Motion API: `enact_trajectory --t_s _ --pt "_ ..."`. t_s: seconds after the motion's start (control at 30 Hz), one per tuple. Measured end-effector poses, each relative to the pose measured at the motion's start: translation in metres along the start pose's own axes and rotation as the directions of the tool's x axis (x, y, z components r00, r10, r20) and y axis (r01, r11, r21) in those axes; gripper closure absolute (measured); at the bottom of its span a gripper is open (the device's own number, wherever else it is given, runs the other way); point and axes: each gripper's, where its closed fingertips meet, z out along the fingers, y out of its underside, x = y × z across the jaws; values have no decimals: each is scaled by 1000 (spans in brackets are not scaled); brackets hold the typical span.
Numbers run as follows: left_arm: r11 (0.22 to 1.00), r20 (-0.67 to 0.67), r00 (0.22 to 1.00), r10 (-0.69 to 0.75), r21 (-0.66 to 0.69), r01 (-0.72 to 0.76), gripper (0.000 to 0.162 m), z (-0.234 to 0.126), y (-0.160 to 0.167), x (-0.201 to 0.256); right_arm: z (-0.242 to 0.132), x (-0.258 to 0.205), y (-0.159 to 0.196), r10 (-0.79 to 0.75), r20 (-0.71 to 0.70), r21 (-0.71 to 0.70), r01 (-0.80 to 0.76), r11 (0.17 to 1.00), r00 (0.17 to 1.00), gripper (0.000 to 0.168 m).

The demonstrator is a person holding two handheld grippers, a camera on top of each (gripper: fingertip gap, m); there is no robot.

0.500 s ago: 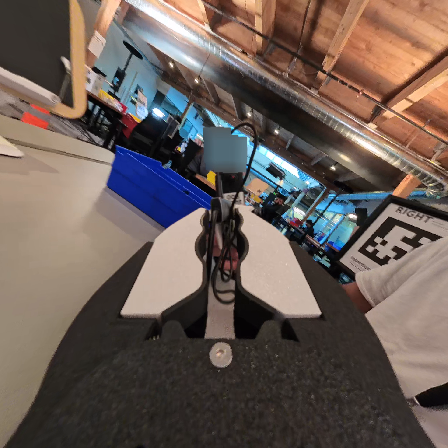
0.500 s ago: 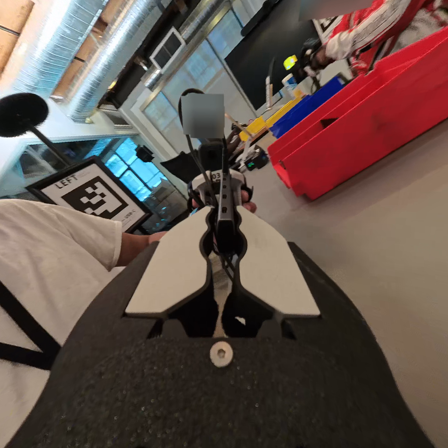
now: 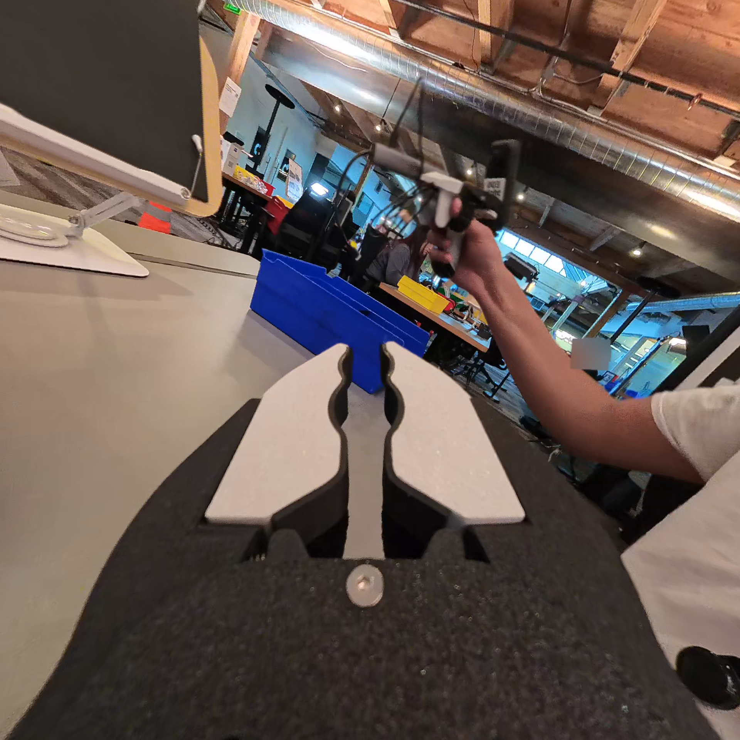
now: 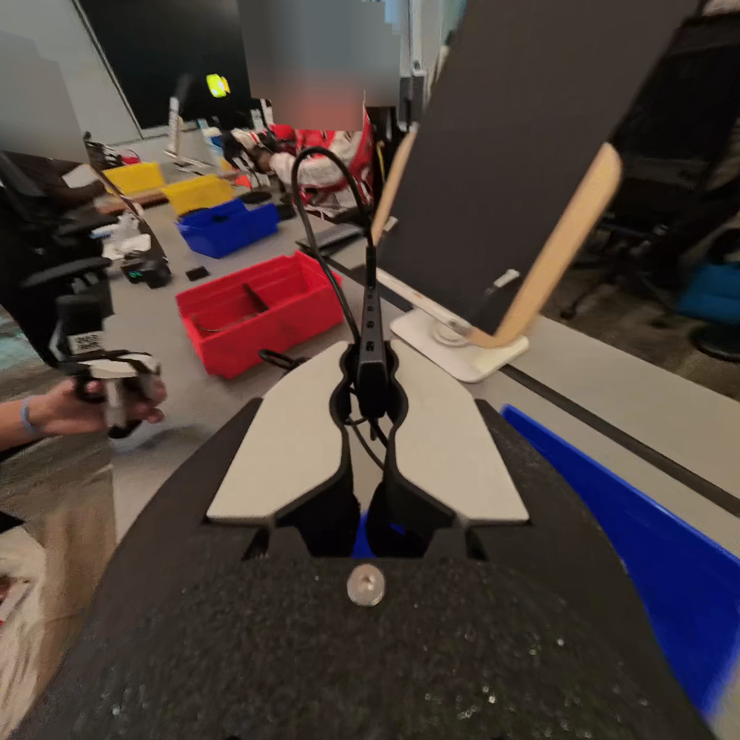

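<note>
While our left gripper (image 3: 365,352) points across bare grey table (image 3: 120,380), its jaws stand narrowly apart holding nothing; the blue bin (image 3: 332,316) sits mid-frame just past the tips, the monitor stand (image 3: 80,248) upper left, open table between. Our right gripper (image 4: 368,352) clamps a dark hub with cable (image 4: 370,340); the red bin (image 4: 256,316) lies centre-left beyond it, a blue bin's edge lower right. Half a second ago the left jaws held the cabled piece too; now only the right does.
</note>
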Motion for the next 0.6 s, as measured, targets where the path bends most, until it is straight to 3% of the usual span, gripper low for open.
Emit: enact_trajectory --t_s 0.13,0.2,0.37,0.6 --pt "999 1 999 35 -6 -35 152 1 0 3 -7 93 39 116 -97 -150 -129 980 989 154" --pt "999 -2 999 39 -9 -40 152 2 1 4 -2 114 65 256 -59 -182 -263 948 965 155" --pt "998 -3 999 49 -27 -49 153 4 5 5 8 141 145 424 -81 -435 -414 800 902 155" --pt "996 -12 998 59 -63 -60 154 8 13 4 16 168 207 330 -342 -646 -475 598 880 153"
